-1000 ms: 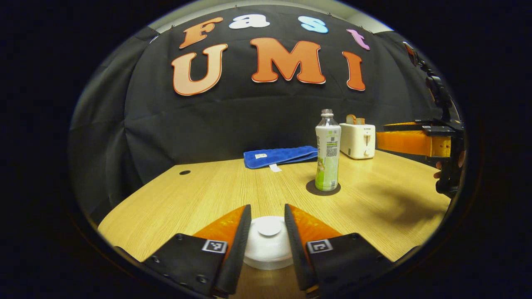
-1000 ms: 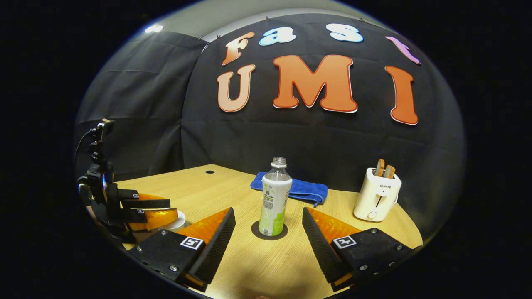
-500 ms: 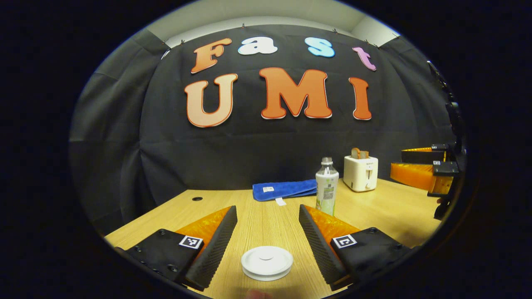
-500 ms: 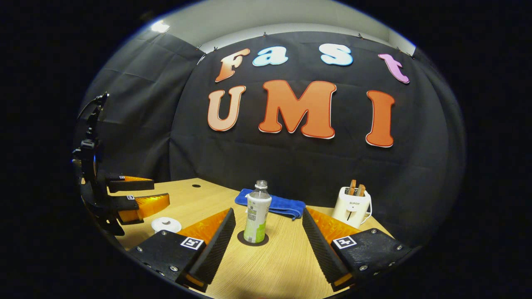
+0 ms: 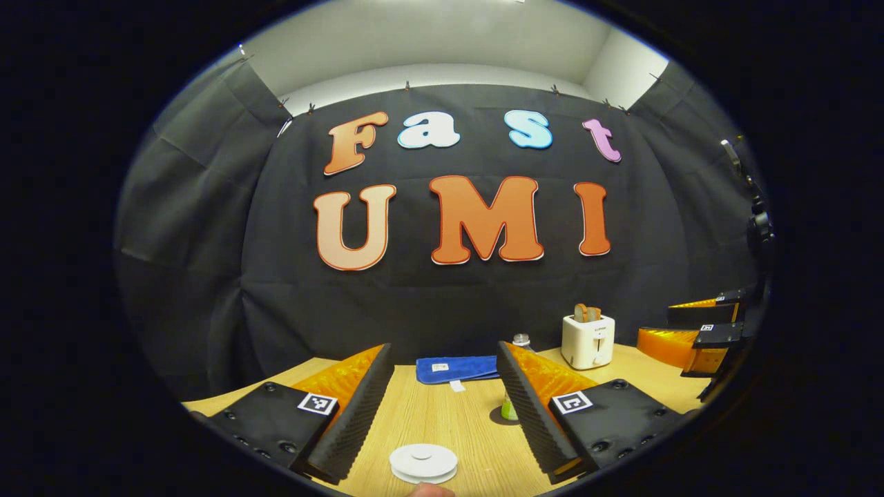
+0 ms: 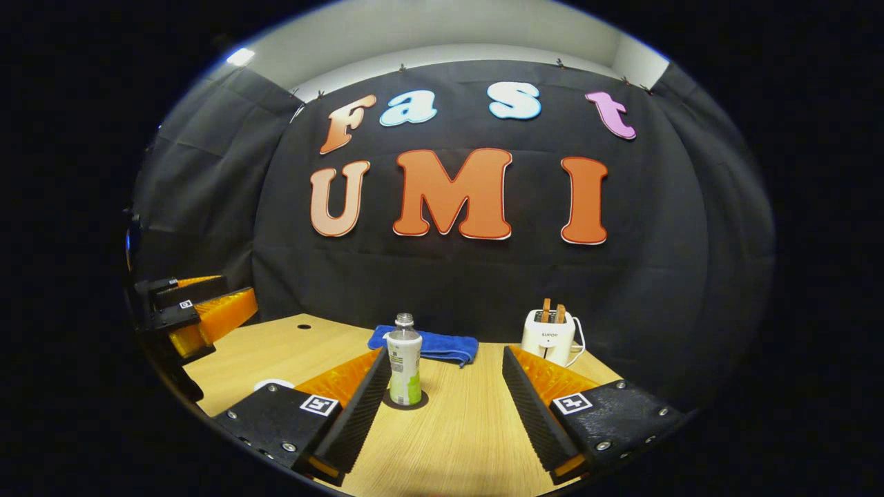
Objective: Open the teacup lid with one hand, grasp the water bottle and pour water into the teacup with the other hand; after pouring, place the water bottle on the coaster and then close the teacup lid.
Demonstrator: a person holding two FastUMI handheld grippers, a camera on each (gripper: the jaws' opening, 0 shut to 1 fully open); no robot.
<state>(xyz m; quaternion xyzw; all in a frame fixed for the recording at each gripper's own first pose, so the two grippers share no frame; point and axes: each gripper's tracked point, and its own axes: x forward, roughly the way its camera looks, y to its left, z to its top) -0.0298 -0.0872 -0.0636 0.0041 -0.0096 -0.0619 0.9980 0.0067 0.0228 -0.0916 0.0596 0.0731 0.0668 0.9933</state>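
Left hand-held gripper (image 5: 442, 407): we see its two fingers spread wide with nothing between them, raised above the desk (image 5: 442, 428) and aimed level toward the back wall. In the right gripper view it (image 6: 207, 314) sits at the far left, fingers stacked one above the other.
Right hand-held gripper (image 6: 442, 407): we find it released too, fingers well apart, held above the desk and level. In the left gripper view it (image 5: 680, 331) shows at the far right edge.
Hand: a fingertip (image 5: 429, 490) peeks in at the bottom edge of the left gripper view.
Count: we count two grippers, one teacup lid, one water bottle, one coaster, one towel and one toaster.
Teacup lid (image 5: 423, 462): white and round with a small knob. It lies low between the left gripper's fingers, below their tips and touching neither. We cannot see the cup under it. In the right gripper view a sliver of it (image 6: 274, 383) shows behind that gripper's left finger.
Water bottle (image 6: 404, 369): upright on the dark round coaster (image 6: 405, 402), cap off, just beside the right gripper's left finger and beyond its tip. In the left gripper view it (image 5: 509, 407) is mostly hidden behind the right-hand finger.
Towel (image 6: 431, 344): blue, folded, lying behind the bottle near the wall.
Toaster (image 6: 550, 337): white, two slices standing in it, at the back right of the desk.
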